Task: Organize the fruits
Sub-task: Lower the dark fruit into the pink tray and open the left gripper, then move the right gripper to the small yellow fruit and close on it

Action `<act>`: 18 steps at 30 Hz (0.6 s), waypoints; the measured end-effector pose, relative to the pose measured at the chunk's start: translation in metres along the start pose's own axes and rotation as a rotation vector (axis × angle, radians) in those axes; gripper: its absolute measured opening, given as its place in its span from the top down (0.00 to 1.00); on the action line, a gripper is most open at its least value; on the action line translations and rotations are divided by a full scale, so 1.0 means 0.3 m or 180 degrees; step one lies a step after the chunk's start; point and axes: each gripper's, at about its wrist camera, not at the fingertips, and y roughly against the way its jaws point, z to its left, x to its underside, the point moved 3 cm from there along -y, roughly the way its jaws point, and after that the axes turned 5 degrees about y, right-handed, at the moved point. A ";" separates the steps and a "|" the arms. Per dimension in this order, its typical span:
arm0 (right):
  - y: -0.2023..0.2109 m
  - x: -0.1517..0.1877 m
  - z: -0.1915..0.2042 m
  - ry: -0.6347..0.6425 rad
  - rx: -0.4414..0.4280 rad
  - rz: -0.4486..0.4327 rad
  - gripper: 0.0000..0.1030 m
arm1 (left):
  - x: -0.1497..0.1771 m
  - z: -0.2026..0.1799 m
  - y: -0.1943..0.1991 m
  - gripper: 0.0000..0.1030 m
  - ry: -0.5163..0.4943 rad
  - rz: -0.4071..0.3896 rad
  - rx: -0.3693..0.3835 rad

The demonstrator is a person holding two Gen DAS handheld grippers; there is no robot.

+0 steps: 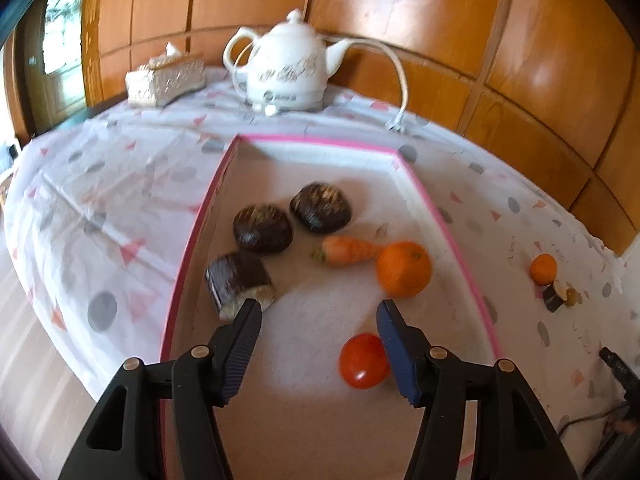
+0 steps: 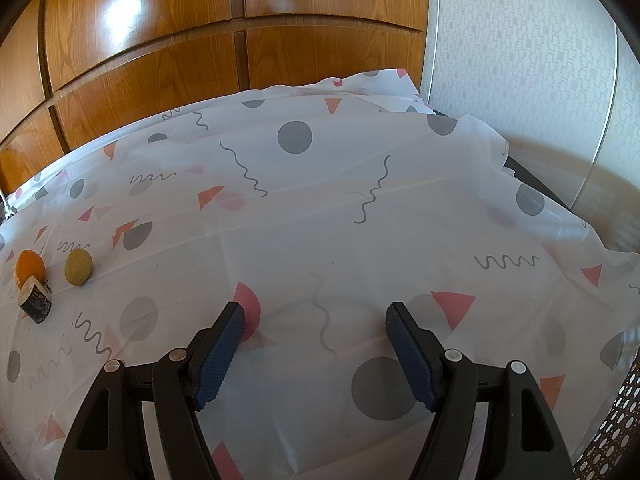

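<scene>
- The counter wears a white cloth with grey dots and pink triangles.
- On it rest a pink-edged tray, a white kettle and a tissue box.
- Right of the tray lie a small orange, a dark block and a yellowish ball.

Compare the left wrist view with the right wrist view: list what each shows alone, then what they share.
Left wrist only: the left claw, open over the pink-edged box holding a tomato, big orange, carrot and three dark pastries; behind, a white teapot and tissue box.

Right wrist only: the right claw, open over bare cloth, and wallpaper.

Both: the patterned tablecloth, wooden panels, small orange, dark cut piece and yellowish ball.
</scene>
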 end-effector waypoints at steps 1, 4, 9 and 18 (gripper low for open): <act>0.000 0.000 0.000 0.0000 0.0003 0.0000 0.28 | 0.004 0.002 -0.003 0.40 0.0014 0.0008 0.0012; -0.001 0.000 0.002 0.0009 0.0015 0.0010 0.28 | 0.005 0.013 -0.008 0.39 0.0067 -0.0003 0.0019; -0.003 -0.005 0.005 0.0020 0.0050 0.0047 0.28 | 0.010 0.011 -0.017 0.35 0.0082 -0.0015 0.0050; -0.001 -0.027 0.067 0.0007 -0.0063 0.0176 0.32 | 0.008 0.018 -0.024 0.34 0.0111 -0.0015 0.0075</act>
